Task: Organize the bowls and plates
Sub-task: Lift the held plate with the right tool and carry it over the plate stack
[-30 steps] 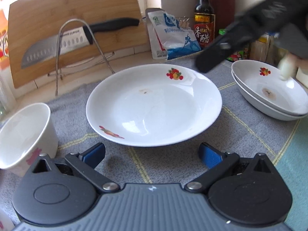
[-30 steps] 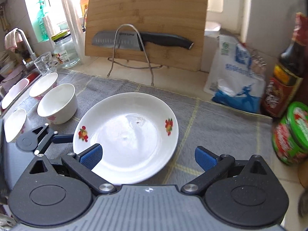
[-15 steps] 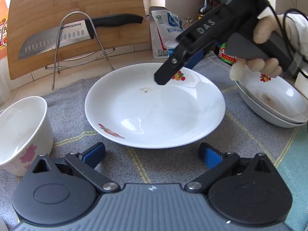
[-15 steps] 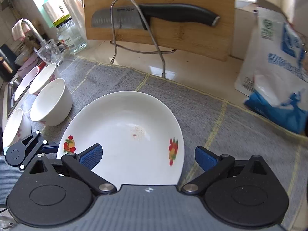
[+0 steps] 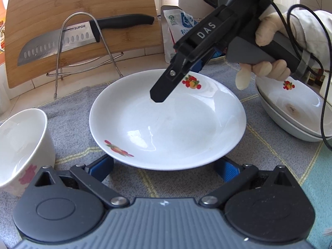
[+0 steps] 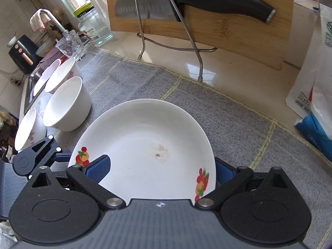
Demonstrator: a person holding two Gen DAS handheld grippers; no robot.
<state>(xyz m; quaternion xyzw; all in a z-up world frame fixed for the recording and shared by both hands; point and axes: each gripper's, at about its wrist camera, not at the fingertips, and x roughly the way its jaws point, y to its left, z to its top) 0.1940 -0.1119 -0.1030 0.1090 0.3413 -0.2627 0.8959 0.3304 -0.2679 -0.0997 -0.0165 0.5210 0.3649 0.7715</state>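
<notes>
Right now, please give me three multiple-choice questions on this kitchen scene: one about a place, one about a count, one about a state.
1. Where is the knife?
A. in the sink
B. in the wire rack, against the cutting board
C. inside a bowl

2. How many fruit prints show on the middle plate?
A. one
B. two
C. four

3. The right hand-held gripper is:
A. open, at the plate's rim
B. shut on a bowl
C. shut on the knife

Answers: 1 B, the wire loop crosses its blade; 2 B, one print on each side; 3 A, its pads stand wide apart.

"SUPOR" is printed on the knife blade (image 5: 56, 43); "DAS" on the right claw (image 5: 164, 92).
</notes>
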